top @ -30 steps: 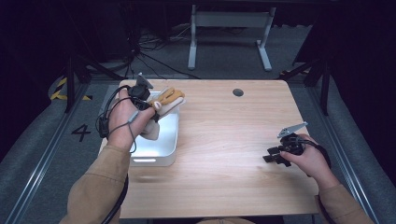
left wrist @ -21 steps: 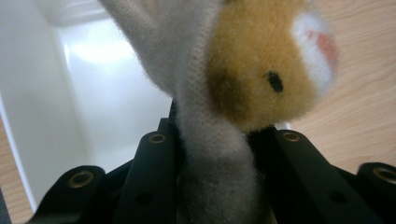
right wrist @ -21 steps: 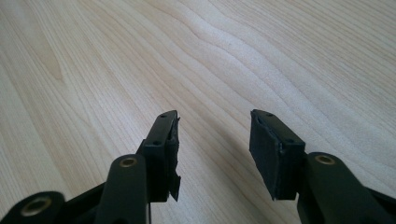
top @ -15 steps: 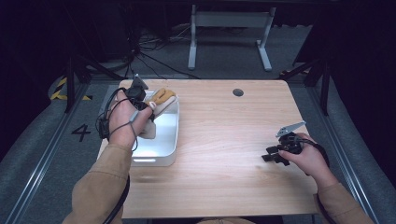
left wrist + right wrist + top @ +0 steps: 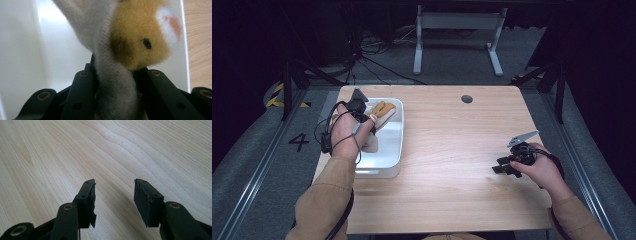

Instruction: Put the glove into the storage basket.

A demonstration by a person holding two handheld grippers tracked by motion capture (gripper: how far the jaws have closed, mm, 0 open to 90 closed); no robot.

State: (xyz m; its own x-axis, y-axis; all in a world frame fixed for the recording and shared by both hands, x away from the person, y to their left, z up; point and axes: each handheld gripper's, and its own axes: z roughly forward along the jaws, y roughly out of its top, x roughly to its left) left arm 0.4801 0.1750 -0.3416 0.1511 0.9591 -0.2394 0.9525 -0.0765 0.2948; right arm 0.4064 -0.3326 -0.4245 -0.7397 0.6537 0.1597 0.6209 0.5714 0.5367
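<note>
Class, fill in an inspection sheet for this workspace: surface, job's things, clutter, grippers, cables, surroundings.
Surface: wooden table, a small dark round spot near its far edge.
Job's things: plush toy, tan and grey, over the white bin at the table's left.
Clutter: nothing seen.
Grippers: left gripper shut on the plush toy; right gripper open, nothing between its fingers, low over the table.
Cables: a black cable loops by the left hand; more lie on the floor behind.
Surroundings: dark floor, white metal stand, a painted 4.
</note>
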